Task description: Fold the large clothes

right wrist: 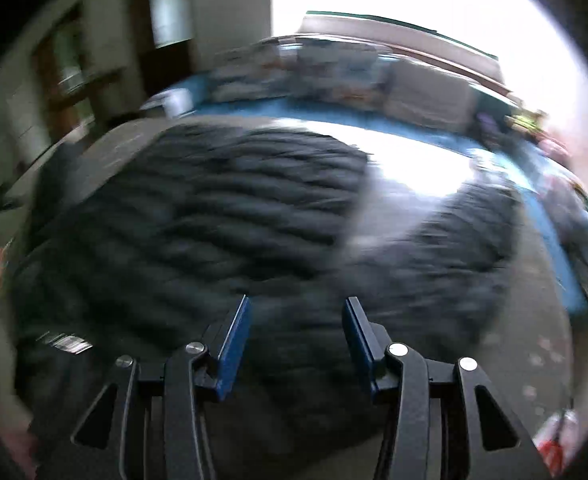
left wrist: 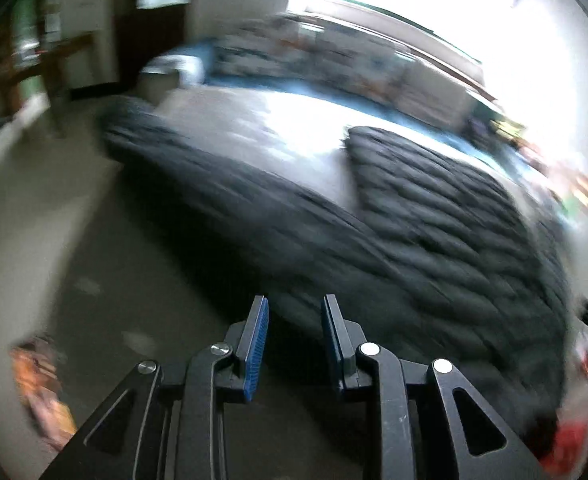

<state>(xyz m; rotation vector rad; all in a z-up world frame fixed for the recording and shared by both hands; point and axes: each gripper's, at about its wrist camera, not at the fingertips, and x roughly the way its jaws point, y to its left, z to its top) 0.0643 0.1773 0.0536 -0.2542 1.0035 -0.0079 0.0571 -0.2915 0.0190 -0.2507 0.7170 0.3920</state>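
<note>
Blue-padded fingers fill the bottom of each wrist view, and both pairs stand apart with nothing between them: the left gripper (left wrist: 295,300) and the right gripper (right wrist: 297,300) are released and hold no cloth. Just beyond them lies one dark quilted coat (right wrist: 198,216), spread over a pale surface, probably a bed (left wrist: 230,128), though heavy motion blur makes that hard to confirm. In the left wrist view the coat runs from centre left to the lower right, with one sleeve-like lobe (left wrist: 425,176) jutting toward the upper right. In the right wrist view its bulk fills the middle of the frame.

Puffy and soft, the coat looks light for its size but bulky; its smooth shell is likely slippery, and the padding will spring back from a crease. A hem, a cuff or a shoulder seam seems the best place to pinch, where the layers are thin.

One coat, two grippers; the clutter along the far edge is too smeared to count.
</note>
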